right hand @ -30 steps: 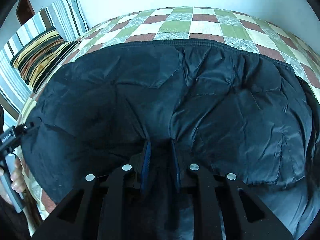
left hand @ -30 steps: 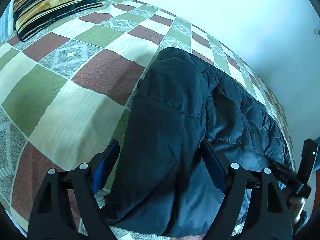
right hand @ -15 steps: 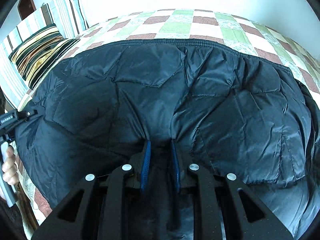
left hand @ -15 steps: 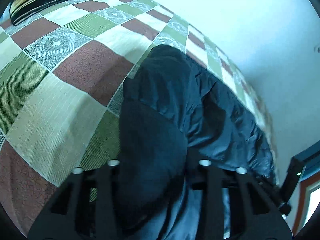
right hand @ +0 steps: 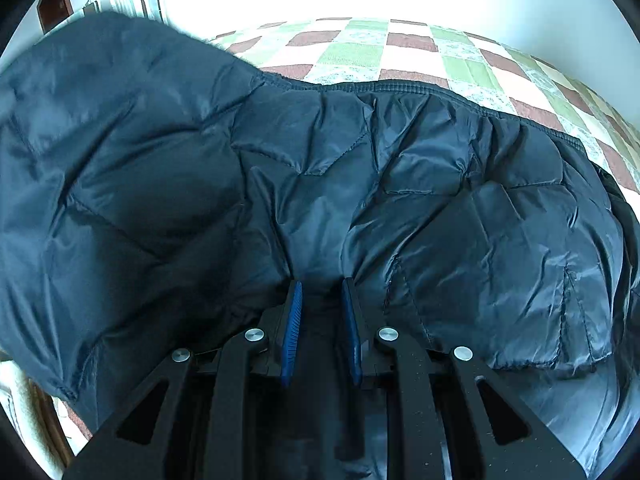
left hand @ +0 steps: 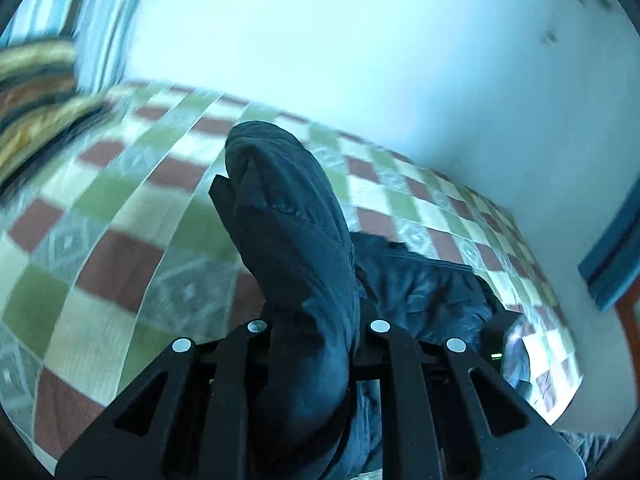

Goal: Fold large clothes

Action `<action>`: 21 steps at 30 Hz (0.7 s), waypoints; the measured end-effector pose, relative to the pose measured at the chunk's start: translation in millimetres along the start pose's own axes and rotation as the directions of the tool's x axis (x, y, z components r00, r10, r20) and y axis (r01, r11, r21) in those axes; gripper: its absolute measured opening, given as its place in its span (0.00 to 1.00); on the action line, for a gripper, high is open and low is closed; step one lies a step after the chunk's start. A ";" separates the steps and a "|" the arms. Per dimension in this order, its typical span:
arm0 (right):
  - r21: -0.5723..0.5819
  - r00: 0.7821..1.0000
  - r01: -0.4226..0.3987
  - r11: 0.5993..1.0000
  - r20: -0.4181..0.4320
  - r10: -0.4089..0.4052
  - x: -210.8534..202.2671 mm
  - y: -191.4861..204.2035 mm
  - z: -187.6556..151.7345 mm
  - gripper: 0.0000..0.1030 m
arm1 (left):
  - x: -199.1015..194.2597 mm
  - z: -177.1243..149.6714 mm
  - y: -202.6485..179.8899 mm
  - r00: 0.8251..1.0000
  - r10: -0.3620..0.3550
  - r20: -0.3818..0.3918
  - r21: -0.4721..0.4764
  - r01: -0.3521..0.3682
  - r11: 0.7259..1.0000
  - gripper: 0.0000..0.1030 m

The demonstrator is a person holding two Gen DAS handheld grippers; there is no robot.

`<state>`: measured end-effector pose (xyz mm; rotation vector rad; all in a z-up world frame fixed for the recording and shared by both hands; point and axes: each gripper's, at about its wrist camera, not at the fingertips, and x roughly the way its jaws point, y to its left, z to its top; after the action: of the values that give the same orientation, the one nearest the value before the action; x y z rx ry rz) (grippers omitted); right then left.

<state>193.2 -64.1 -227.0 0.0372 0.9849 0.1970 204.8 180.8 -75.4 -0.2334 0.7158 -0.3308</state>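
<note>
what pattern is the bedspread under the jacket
Checked squares of green, cream and reddish brown on the bedspread, clearest in the right wrist view.

Bed [right hand: 404,50] covered by a checked green, red and cream spread. Dark quilted jacket [right hand: 440,208] lies on it. Striped pillow [left hand: 36,80] at the far left end.

A bed covered by a checked bedspread of green, brick-red, cream and grey diamond-patterned squares [left hand: 120,248] fills the ground ahead of both tongs, running away to a plain pale wall [left hand: 360,48] that glows with bright, bluish daylight. Ahead and to the left of the left tongs, blurred, lies a cushion striped in black, gold and brown [left hand: 36,92], with an upright pillow of pale blue and white stripes [left hand: 100,28] behind it against the wall. Far right of the same tongs stands a blue-painted frame edge [left hand: 612,264] beside reddish-brown wood. Up to the left of the right tongs a dark brown wooden piece [right hand: 54,4] shows
</note>
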 end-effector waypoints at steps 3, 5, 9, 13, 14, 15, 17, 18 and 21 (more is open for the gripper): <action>0.000 1.000 -0.002 1.000 0.004 0.002 0.1 -0.1 -1.1 0.19 | -0.6 4.4 -39.0 0.999 -0.045 0.011 0.082 0.044 0.996 0.16; -0.001 1.000 -0.009 1.000 0.006 0.009 -0.4 -1.5 -1.9 0.19 | 3.9 4.2 -62.9 0.998 -0.067 0.000 0.127 0.067 0.990 0.16; 0.000 0.999 -0.035 0.999 0.014 0.035 -5.9 -8.3 -1.8 0.19 | 13.6 1.1 -92.6 0.997 -0.069 -0.018 0.183 0.071 0.981 0.15; 0.032 0.997 -0.068 0.997 0.025 0.067 -22.1 -23.4 -3.5 0.19 | 16.7 -5.3 -120.3 0.998 -0.056 -0.019 0.239 0.059 0.969 0.15; 0.042 0.997 -0.074 0.996 0.029 0.073 -26.8 -28.0 -3.9 0.19 | 18.1 -6.8 -126.5 0.998 -0.053 -0.021 0.250 0.057 0.967 0.15; 0.050 0.997 -0.068 0.996 0.039 0.066 -34.5 -33.8 -4.6 0.19 | 19.5 -9.1 -133.0 0.998 -0.051 -0.023 0.263 0.055 0.963 0.15; 0.047 0.997 -0.038 0.998 0.067 0.035 -50.2 -44.2 -6.5 0.19 | 23.6 -13.4 -145.6 0.998 -0.050 -0.033 0.284 0.057 0.957 0.15; 0.045 0.997 -0.015 0.999 0.074 0.012 -57.8 -50.2 -7.7 0.19 | 25.7 -14.5 -148.9 0.998 -0.052 -0.037 0.289 0.060 0.955 0.15; 0.040 0.996 0.060 0.997 0.069 -0.063 -77.3 -70.0 -12.5 0.22 | 32.2 -21.4 -165.6 0.997 -0.058 -0.052 0.309 0.071 0.948 0.15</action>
<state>151.8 -147.6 -178.7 0.0479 0.9183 0.1196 177.4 13.9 -57.4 0.0498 0.6877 -0.5069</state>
